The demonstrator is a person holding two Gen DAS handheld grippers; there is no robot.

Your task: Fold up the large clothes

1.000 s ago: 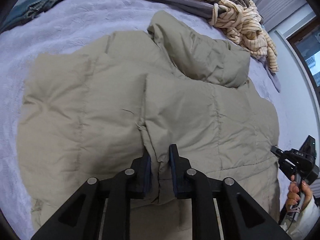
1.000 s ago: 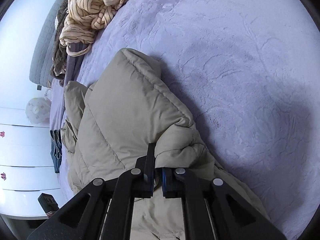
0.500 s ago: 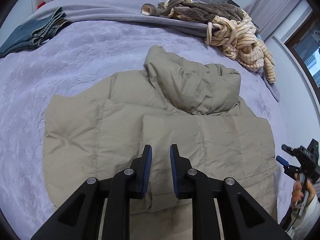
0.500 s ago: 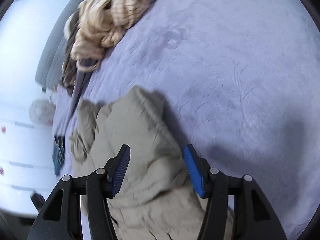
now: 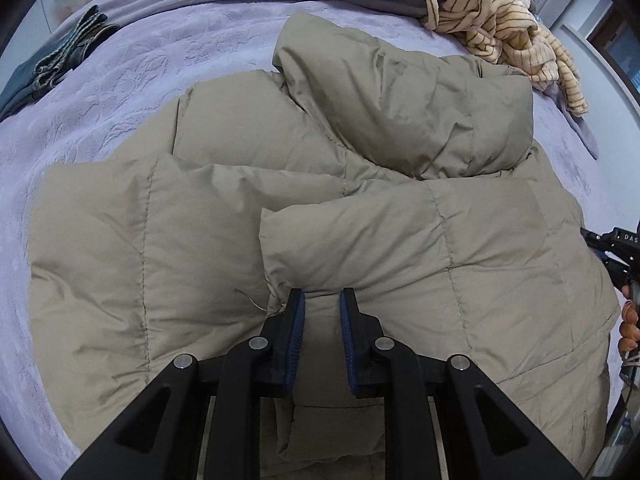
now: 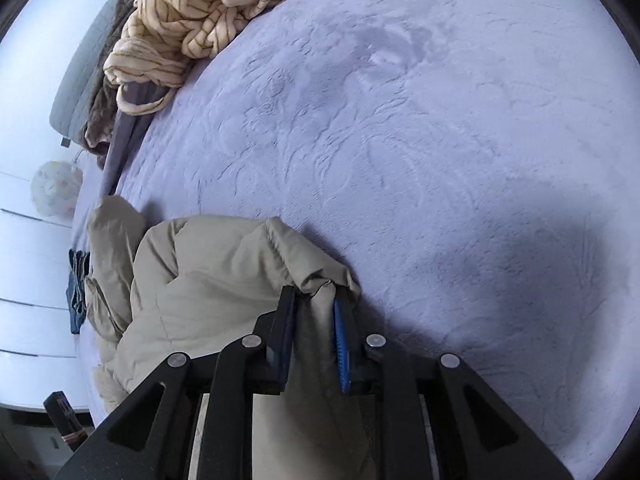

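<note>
A large beige puffer jacket (image 5: 224, 240) lies spread on the lavender bed (image 5: 120, 80), its hood (image 5: 400, 100) toward the far side. A folded-over panel lies across its near right half. My left gripper (image 5: 322, 300) sits low at that panel's near edge, jaws narrowly apart with a fabric fold between the pads; the grip is unclear. My right gripper (image 6: 314, 296) is closed on a bunched edge of the jacket (image 6: 224, 280) at its right side, by the bare bed (image 6: 440, 160). The right gripper also shows at the far right of the left wrist view (image 5: 616, 252).
A cream striped garment (image 5: 500, 20) and brown clothes lie piled at the bed's far right; the pile also shows in the right wrist view (image 6: 192, 20). Folded jeans (image 5: 48, 68) lie at the far left. White drawers (image 6: 24, 280) stand beyond the bed.
Both grippers let go of the jacket and opened half a second ago. Now both have dropped back onto it; the right has closed on a bunched edge, the left sits at the folded panel's edge.
</note>
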